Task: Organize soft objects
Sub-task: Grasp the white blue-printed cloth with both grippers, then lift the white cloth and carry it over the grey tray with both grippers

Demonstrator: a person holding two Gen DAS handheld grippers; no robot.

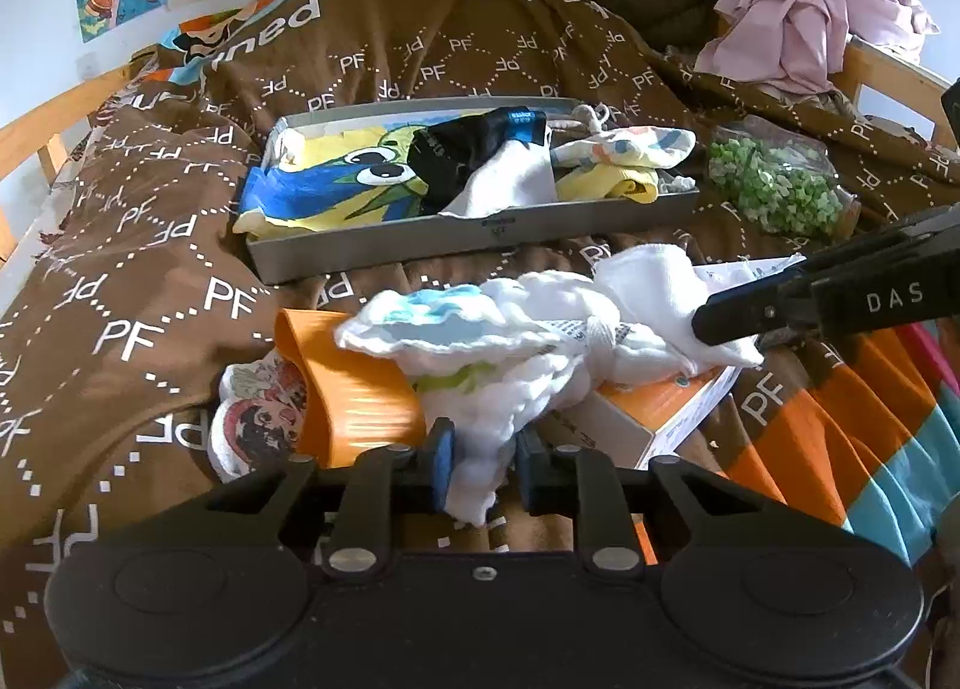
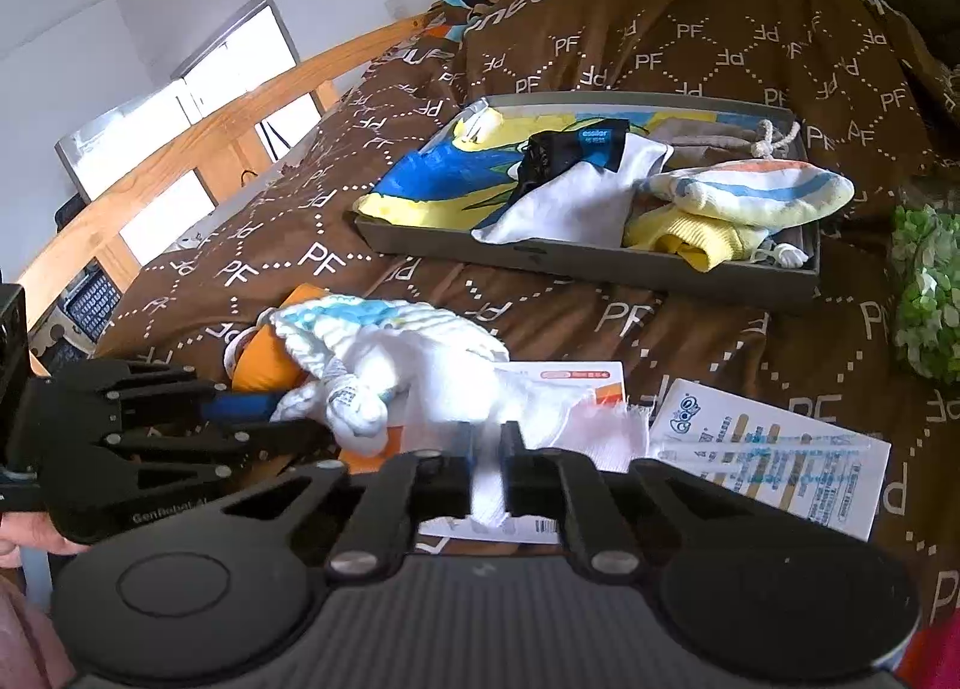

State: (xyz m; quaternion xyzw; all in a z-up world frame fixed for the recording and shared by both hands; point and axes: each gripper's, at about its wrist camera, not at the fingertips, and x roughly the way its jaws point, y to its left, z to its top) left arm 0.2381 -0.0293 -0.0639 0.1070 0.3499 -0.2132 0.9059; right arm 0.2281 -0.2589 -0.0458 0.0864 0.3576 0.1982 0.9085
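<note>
**Cloth held at both ends, tray not yet reached**

Cloth point(image 1: 510, 329) of white gauze, knotted in the middle and with a blue print on one side, lies on the near part of the bed point(image 1: 150, 245), and we hold it with both tools. Our left gripper point(image 1: 480, 473) is narrow, its blue pads pressing one bunched end of the cloth. Our right gripper point(image 2: 487, 470) is almost fully closed, pinching a thin white corner of the same cloth between its jaws. In the left view the right gripper comes in from the right edge and meets the cloth over an orange and white box point(image 1: 666, 407). An orange cup point(image 1: 342, 383) lies on its side just beside the cloth, toward the left edge of the bed, touching a small printed towel point(image 1: 252, 407).

The grey tray point(image 1: 480, 233) stands further toward the middle of the bed. It already has a blue and yellow cloth, a black one, a white one and a striped one inside.

We judge the step to be the grasp for lifting or spreading this cloth. The next move calls for raising both ends together, so that the knot does not drag the box or the paper sheet point(image 2: 768, 473), and then carrying the cloth over the near wall of the tray. The free space in the tray seems small, so some folding may be needed first.
</note>
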